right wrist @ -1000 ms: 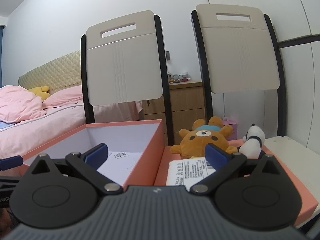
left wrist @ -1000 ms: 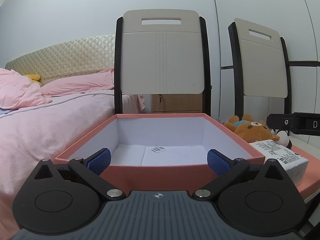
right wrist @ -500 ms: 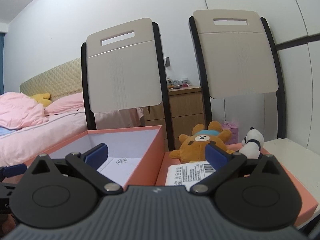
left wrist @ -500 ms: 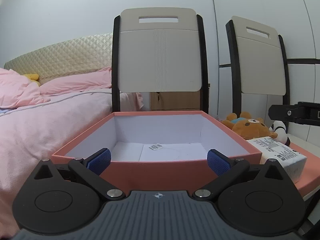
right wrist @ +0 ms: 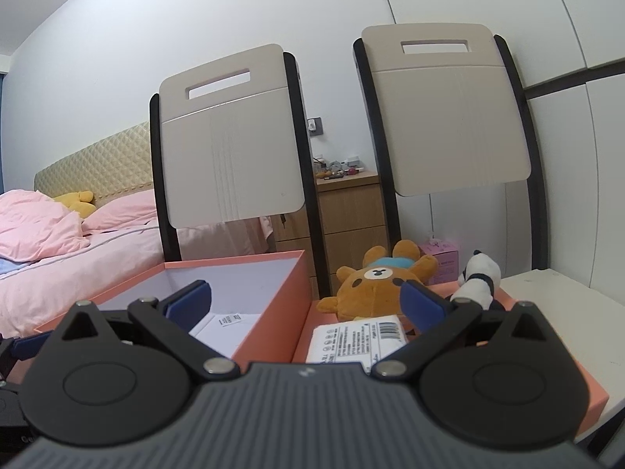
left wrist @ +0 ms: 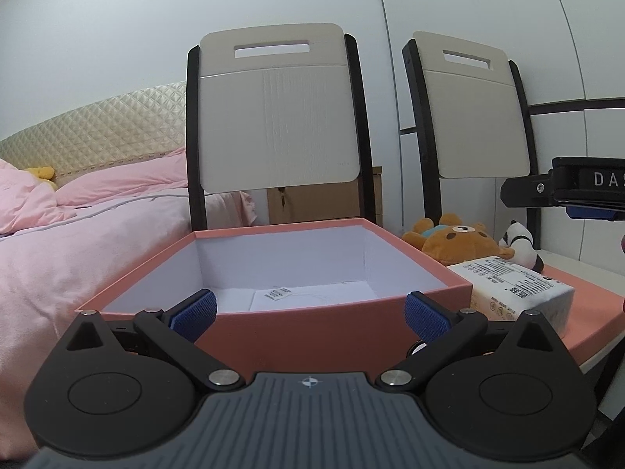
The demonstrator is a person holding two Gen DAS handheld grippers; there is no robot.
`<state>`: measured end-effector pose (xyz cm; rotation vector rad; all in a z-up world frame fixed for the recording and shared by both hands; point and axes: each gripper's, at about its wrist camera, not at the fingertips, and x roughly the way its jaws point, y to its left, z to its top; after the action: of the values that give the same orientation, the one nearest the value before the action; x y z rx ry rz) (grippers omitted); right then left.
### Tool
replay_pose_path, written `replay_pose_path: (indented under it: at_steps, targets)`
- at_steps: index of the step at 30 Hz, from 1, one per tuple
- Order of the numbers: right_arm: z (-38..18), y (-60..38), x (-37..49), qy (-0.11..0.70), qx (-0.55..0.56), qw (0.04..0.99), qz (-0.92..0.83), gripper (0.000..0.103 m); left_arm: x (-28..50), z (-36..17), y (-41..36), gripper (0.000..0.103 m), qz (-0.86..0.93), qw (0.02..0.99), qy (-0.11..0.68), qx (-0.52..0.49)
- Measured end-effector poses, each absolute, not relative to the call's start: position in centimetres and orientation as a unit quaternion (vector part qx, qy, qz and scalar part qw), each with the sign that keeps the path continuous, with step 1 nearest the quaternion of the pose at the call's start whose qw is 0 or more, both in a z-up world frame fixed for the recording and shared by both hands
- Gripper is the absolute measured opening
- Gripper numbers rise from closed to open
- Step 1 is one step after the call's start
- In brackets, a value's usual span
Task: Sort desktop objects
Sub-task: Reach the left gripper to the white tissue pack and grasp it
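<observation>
we hold the left hand-held gripper (left wrist: 308, 312) low in front of the open pink box (left wrist: 297, 332), its blue pads (left wrist: 194, 310) spread wide with nothing between them. the box stands with its near wall just ahead of the pads, its white inside bare save for a small printed label (left wrist: 278, 293) lying on the floor of it.

the right hand-held gripper (right wrist: 306, 299) is likewise spread, holding nothing; its left pad shows against the box and its right pad against the things to the right of the box. from the left wrist view we see one of its fingers (left wrist: 562, 191) coming in at the right edge, above the toys.

to the right of the box lies a flat pink lid (right wrist: 547, 355) on the white worktop (right wrist: 562, 293). on the lid sit three things: a white pack with printed text and a barcode (right wrist: 351, 342) nearest us, a brown teddy bear (right wrist: 375, 285) lying behind it, and a small panda toy (right wrist: 478, 279) just to the right of the bear. we cannot tell whether the pack touches the bear.

behind the worktop stand two chair backs (right wrist: 230, 148), with a pink-covered bed (left wrist: 78, 250) off to the left and a wooden cabinet (right wrist: 347, 211) seen between the chairs.
</observation>
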<state>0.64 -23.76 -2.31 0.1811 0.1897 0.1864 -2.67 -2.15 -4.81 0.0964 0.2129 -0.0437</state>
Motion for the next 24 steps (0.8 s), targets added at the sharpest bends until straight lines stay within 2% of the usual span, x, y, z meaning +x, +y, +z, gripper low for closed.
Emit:
replay_pose_path:
  at_steps: [7, 17, 24]
  targets:
    - [-2.2, -24.7, 0.1, 0.088, 0.096, 0.988, 0.084, 0.103, -3.7, -5.4, -3.8, 0.103, -0.008, 0.993, 0.072, 0.088]
    - [-1.9, -28.9, -2.4, 0.071, 0.127, 0.989, 0.032, 0.103, -6.5, -5.9, -9.9, 0.100, -0.088, 0.988, 0.033, 0.127]
    - [-1.9, -32.4, -4.5, 0.054, 0.156, 0.986, 0.033, 0.103, -4.8, -6.9, -16.2, 0.099, -0.148, 0.977, 0.065, 0.142]
